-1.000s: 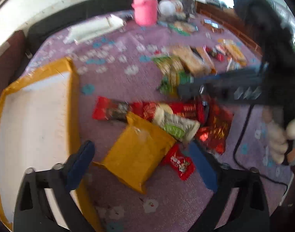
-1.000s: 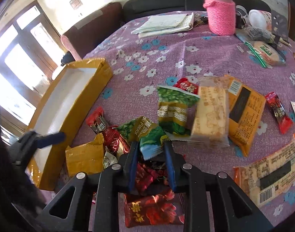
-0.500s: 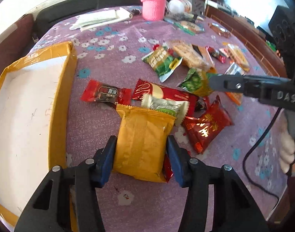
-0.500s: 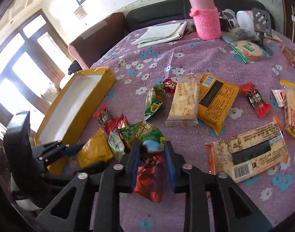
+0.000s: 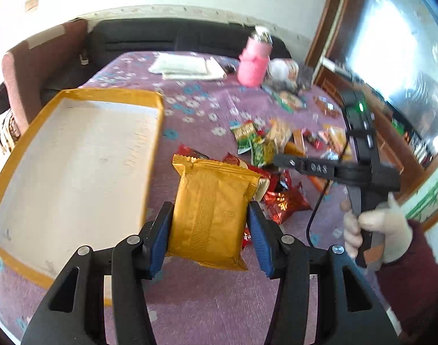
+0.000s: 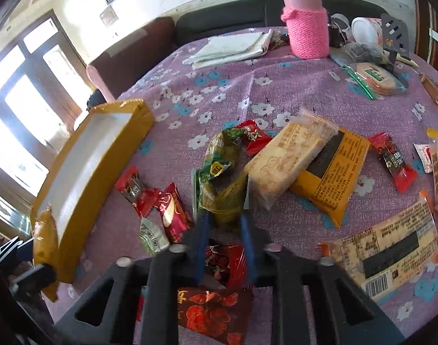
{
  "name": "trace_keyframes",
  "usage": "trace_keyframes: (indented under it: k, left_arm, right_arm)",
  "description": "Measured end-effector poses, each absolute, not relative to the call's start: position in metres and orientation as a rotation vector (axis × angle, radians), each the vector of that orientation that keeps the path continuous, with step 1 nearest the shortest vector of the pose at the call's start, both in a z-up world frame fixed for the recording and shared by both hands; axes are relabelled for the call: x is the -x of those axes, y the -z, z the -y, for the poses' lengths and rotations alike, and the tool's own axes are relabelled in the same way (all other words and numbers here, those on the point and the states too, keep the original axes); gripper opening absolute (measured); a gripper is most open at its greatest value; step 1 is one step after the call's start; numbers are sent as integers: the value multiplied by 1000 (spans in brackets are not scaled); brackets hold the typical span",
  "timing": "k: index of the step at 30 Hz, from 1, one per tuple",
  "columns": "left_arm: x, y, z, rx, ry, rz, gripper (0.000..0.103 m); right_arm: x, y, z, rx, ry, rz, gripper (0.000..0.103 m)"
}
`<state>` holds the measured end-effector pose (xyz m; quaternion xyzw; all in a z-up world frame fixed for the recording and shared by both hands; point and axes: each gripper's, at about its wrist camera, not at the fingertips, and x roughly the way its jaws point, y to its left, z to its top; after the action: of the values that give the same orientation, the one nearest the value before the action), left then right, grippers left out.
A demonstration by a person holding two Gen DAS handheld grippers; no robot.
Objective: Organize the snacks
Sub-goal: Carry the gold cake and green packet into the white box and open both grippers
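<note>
My left gripper (image 5: 208,238) is shut on a gold snack packet (image 5: 211,210) and holds it lifted above the purple tablecloth, just right of the yellow-rimmed box (image 5: 75,155). My right gripper (image 6: 223,221) is shut on a green snack packet (image 6: 223,198) over the snack pile. The right gripper also shows in the left wrist view (image 5: 279,159), still holding the green packet (image 5: 260,151). The gold packet shows at the left edge of the right wrist view (image 6: 45,238), beside the box (image 6: 86,169).
Red packets (image 6: 173,215), a beige biscuit pack (image 6: 290,158), an orange pack (image 6: 331,178) and a barcode pack (image 6: 391,244) lie on the cloth. A pink bottle (image 6: 305,23), folded papers (image 6: 233,49) and clutter stand at the far edge. A sofa is behind.
My left gripper closed on the gold packet and lifted it off the table toward the box. My right gripper kept hold of the green packet and shifted slightly.
</note>
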<state>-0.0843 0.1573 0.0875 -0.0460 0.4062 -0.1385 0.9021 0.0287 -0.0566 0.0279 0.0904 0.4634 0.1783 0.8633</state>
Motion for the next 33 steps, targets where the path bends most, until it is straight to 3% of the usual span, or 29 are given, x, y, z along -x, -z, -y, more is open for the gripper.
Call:
trace_keyframes:
  k: [1, 9, 11, 13, 14, 20, 22, 25, 33]
  left_arm:
    - [87, -91, -164, 117, 279, -824, 50]
    - [99, -101, -207, 217, 202, -759, 50]
    - [102, -100, -217, 243, 185, -755, 50]
    - [104, -97, -222, 256, 175, -756, 50]
    - [105, -96, -223, 256, 167, -756, 50]
    - [106, -90, -231, 256, 141, -760, 50]
    - [105, -89, -236, 262, 137, -759, 50]
    - [105, -88, -241, 259, 119, -752, 50]
    - [99, -87, -264, 240, 26, -750, 50]
  right_arm:
    - [-25, -31, 56, -191, -377, -965, 0]
    - [-2, -59, 55, -157, -366, -907, 1]
    - [-5, -58, 59, -203, -384, -901, 10]
    - [-15, -52, 64, -259, -367, -923, 49]
    - [-23, -48, 65, -293, -355, -940, 53]
    - [-56, -27, 45, -273, -255, -1034, 54]
    - [-57, -22, 37, -248, -243, -1037, 43]
    - [-50, -24, 33, -231, -257, -1020, 38]
    - [-14, -65, 35, -237, -269, -869, 37]
